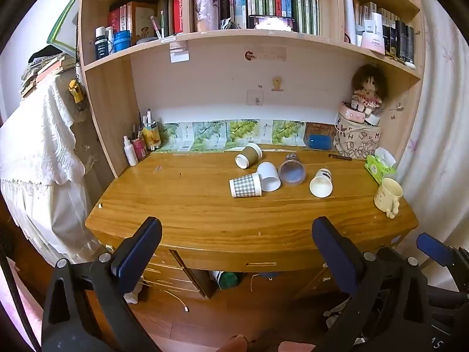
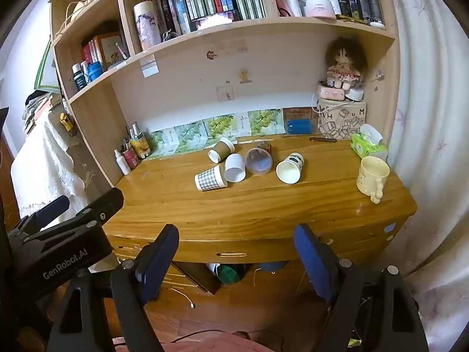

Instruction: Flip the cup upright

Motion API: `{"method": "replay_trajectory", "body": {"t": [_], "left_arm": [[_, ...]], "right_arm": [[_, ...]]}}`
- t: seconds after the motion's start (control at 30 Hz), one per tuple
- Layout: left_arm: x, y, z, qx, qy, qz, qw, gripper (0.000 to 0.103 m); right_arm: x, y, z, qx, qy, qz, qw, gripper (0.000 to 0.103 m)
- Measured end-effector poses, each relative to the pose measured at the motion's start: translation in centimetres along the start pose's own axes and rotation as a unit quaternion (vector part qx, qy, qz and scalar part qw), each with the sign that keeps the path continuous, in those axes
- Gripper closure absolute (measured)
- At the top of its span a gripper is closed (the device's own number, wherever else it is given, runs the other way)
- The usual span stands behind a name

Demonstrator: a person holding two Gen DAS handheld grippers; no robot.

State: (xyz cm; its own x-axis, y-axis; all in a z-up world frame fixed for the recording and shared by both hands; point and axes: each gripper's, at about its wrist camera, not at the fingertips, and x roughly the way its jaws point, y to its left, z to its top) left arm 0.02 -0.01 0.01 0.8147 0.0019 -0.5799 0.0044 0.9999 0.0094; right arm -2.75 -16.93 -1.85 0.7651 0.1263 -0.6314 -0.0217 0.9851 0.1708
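Note:
Several cups lie on their sides in the middle of the wooden desk (image 1: 181, 205): a checked paper cup (image 1: 245, 185) (image 2: 210, 178), a plain white cup (image 1: 269, 176) (image 2: 234, 167), a brown sleeved cup (image 1: 248, 155) (image 2: 221, 149), a clear plastic cup (image 1: 291, 170) (image 2: 259, 157) and a white printed cup (image 1: 321, 182) (image 2: 289, 167). A cream mug (image 1: 387, 195) (image 2: 371, 176) stands near the right edge. My left gripper (image 1: 236, 234) is open and empty, in front of the desk's near edge. My right gripper (image 2: 236, 242) is open and empty, also short of the desk.
A tissue box (image 1: 379, 165) and a lettered box with a doll (image 1: 357, 139) sit at the back right. Bottles and pens (image 1: 140, 143) stand at the back left. Bookshelves hang above. Drawers (image 1: 173, 275) are under the desk. The left gripper's body (image 2: 52, 234) shows in the right wrist view.

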Motion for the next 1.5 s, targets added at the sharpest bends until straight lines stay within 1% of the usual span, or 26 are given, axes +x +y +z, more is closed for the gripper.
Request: {"method": "replay_trajectory", "body": {"t": [0.07,0.27,0.3,0.37,0.43,0.5,0.57,0.6,0.77,1.03,1.33,1.5], "left_arm": [[-0.1,0.0,0.0,-0.001,-0.002,-0.001,1.0000,0.001],[-0.8,0.2,0.0,-0.004,-0.013,0.002,0.9999,0.001],[-0.3,0.2,0.1,-0.001,0.002,0.003,1.0000,0.001],[-0.3,0.1,0.2,-0.004,0.003,0.001,1.0000,0.001],[-0.4,0.2,0.2,-0.006,0.005,-0.012,0.9999,0.001],[-0.5,-0.1,0.1,0.002,0.005,-0.026,0.9997,0.001],[-0.7,-0.5,0.1,0.016,-0.001,-0.008,0.9998,0.001],[-1.0,-1.8,0.3,0.029,-0.007,-0.001,0.9996,0.001],[-1.1,-2.5,0.2,0.039,-0.009,0.001,0.9992,0.001],[0.0,-2.8,-0.6,0.032,0.012,0.002,0.9994,0.001],[1.2,-3.2,-0.9,0.023,0.030,0.012,0.9992,0.001],[2.0,-3.4,-1.0,0.004,0.047,0.021,0.9987,0.001]], "right_arm": [[0.0,0.0,0.0,-0.001,0.005,-0.001,1.000,0.021],[-0.1,-0.1,-0.1,0.000,0.003,0.001,1.000,0.021],[-0.1,-0.1,-0.1,0.000,0.004,0.003,1.000,0.021],[-0.1,-0.2,0.0,-0.002,0.006,0.003,1.000,0.021],[-0.4,-0.5,0.1,-0.004,0.007,0.002,1.000,0.021],[0.0,-0.3,0.1,-0.011,0.014,0.002,1.000,0.021],[0.1,0.1,-0.2,-0.021,0.015,0.003,1.000,0.021],[0.1,0.3,-0.2,-0.028,0.016,0.001,0.999,0.021],[0.1,0.9,0.0,-0.055,0.021,0.009,0.998,0.021],[1.2,0.5,-0.3,-0.058,0.039,0.017,0.997,0.021],[2.4,0.1,-0.4,-0.067,0.058,0.025,0.996,0.021],[3.0,-0.2,-0.7,-0.080,0.075,0.033,0.993,0.021]]}}
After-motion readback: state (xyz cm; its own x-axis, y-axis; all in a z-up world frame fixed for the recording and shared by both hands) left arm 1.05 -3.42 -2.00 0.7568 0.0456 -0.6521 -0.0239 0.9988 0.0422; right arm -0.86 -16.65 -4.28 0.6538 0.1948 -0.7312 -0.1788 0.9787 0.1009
